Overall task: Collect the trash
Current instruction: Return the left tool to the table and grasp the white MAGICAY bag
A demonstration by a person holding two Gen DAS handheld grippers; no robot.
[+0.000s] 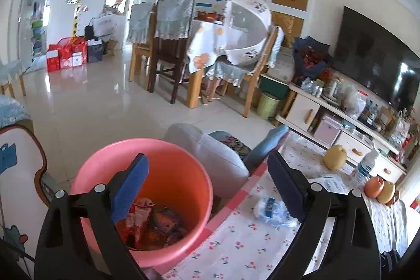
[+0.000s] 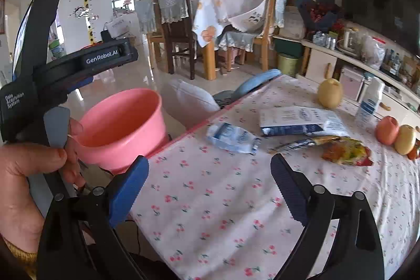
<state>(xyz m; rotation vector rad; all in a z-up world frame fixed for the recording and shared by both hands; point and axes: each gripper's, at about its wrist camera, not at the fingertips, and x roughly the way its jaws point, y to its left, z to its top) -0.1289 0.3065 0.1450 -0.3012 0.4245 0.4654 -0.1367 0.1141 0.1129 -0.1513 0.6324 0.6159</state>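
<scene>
A pink bucket (image 1: 168, 164) stands beside the table's left edge, with red and colourful wrappers (image 1: 147, 222) in its bottom; it also shows in the right wrist view (image 2: 123, 120). My left gripper (image 1: 207, 185) is open and empty above the bucket's rim. My right gripper (image 2: 210, 190) is open and empty over the floral tablecloth (image 2: 223, 214). On the table lie a crumpled blue-white packet (image 2: 232, 138), a flat white-blue package (image 2: 299, 120) and a yellow-red snack bag (image 2: 344, 150). The crumpled packet also shows in the left wrist view (image 1: 273, 209).
A yellow pear (image 2: 330, 93), a plastic bottle (image 2: 370, 101) and apples (image 2: 387, 129) sit at the table's far side. A grey-blue cushioned seat (image 2: 194, 96) stands beyond the bucket. Dining chairs, a TV cabinet (image 2: 328, 62) and a green bin (image 2: 287, 63) are farther back.
</scene>
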